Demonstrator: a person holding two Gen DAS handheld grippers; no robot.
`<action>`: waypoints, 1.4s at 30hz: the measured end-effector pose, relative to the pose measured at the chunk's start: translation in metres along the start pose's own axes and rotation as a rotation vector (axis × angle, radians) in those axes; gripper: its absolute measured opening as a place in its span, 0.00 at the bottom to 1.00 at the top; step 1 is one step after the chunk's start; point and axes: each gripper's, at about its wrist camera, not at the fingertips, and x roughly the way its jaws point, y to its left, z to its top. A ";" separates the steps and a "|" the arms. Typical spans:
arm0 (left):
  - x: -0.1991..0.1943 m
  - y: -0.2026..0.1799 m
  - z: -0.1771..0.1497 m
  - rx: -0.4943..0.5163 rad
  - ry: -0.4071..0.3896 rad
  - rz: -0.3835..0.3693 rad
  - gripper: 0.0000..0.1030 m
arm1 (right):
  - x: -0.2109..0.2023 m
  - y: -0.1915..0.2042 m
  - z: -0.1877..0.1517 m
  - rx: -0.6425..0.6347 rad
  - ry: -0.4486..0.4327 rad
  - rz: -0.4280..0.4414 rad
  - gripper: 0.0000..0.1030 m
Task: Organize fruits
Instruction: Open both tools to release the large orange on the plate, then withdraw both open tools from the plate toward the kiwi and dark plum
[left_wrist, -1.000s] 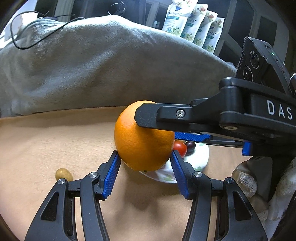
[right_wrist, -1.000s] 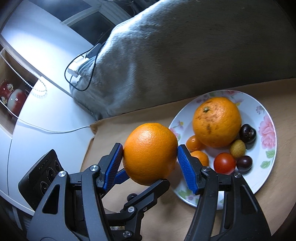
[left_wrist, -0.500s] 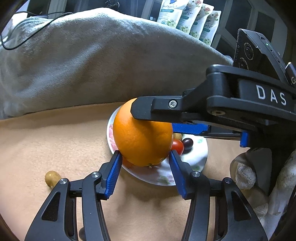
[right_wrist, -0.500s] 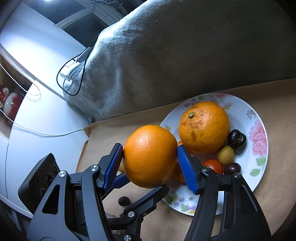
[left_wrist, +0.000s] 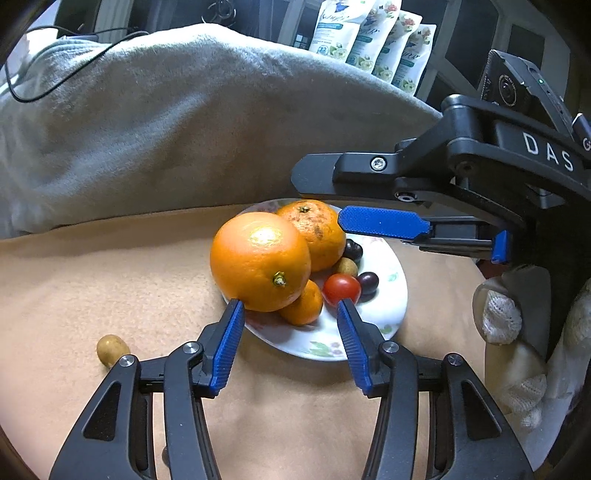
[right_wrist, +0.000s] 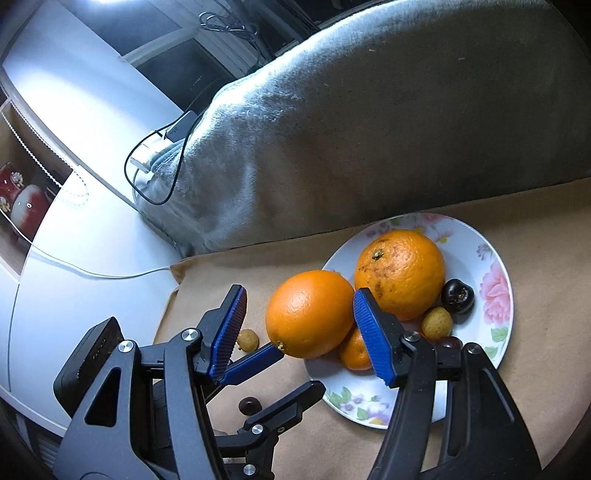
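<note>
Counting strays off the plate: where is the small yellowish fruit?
On the tan cloth, left of the plate: small yellowish fruit beside the left tool.

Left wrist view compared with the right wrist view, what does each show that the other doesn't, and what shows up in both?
Only the left wrist view shows the red tomato, the pouches behind the blanket, and a gloved hand.

Only the right wrist view shows the white counter, the red ornaments, and a dark fruit lying on the cloth.

Both show the floral plate, the smooth orange at its edge, the speckled orange, the grey blanket, and a small yellow fruit off the plate.
</note>
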 end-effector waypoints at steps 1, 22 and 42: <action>0.000 -0.001 0.000 0.000 -0.001 0.000 0.49 | -0.002 0.002 -0.001 -0.007 -0.003 -0.007 0.62; -0.030 0.013 -0.023 -0.005 -0.020 0.037 0.50 | -0.037 0.011 -0.025 -0.110 -0.044 -0.134 0.78; -0.064 0.064 -0.049 -0.023 0.006 0.179 0.73 | -0.030 0.076 -0.087 -0.499 -0.012 -0.259 0.90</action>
